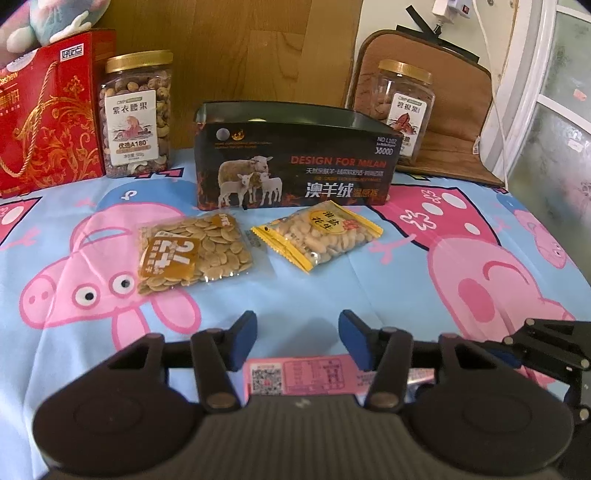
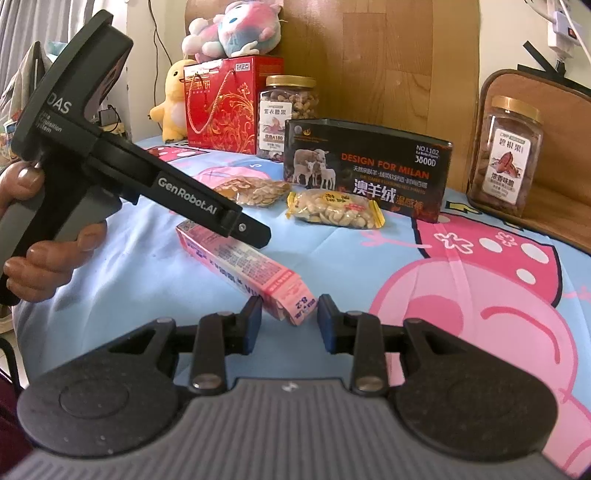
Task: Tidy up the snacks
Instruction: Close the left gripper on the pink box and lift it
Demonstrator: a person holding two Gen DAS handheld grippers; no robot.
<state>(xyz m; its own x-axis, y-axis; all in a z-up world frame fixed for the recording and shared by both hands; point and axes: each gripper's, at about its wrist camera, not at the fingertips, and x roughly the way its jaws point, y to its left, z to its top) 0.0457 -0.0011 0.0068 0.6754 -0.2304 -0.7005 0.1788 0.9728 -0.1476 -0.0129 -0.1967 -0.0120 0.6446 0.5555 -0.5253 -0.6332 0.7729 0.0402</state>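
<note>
While both grippers hang low over the pig-print cloth (image 1: 92, 325), a long pink carton (image 2: 243, 267) lies flat between them. The right gripper (image 2: 290, 321) has its blue pads on either side of the carton's near end, not visibly pressing; jaws open. The left gripper (image 1: 297, 339) straddles the same carton (image 1: 295, 376) with gaps beside both pads, also open; in the right wrist view its tip sits over the carton's far part.

Beyond the carton: a clear pack of seeds (image 1: 194, 251) and a yellow-edged pack of peanuts (image 1: 317, 234), side by side, apart. Just behind them stands an open dark box (image 1: 295, 162) with sheep printed on it. Back left, a red gift box (image 1: 48, 122) with a nut jar (image 1: 137, 114) just beside it. Back right, a second jar (image 1: 404, 110) against a brown cushion (image 1: 458, 122). Plush toys (image 2: 232, 33) sit on and beside the gift box.
</note>
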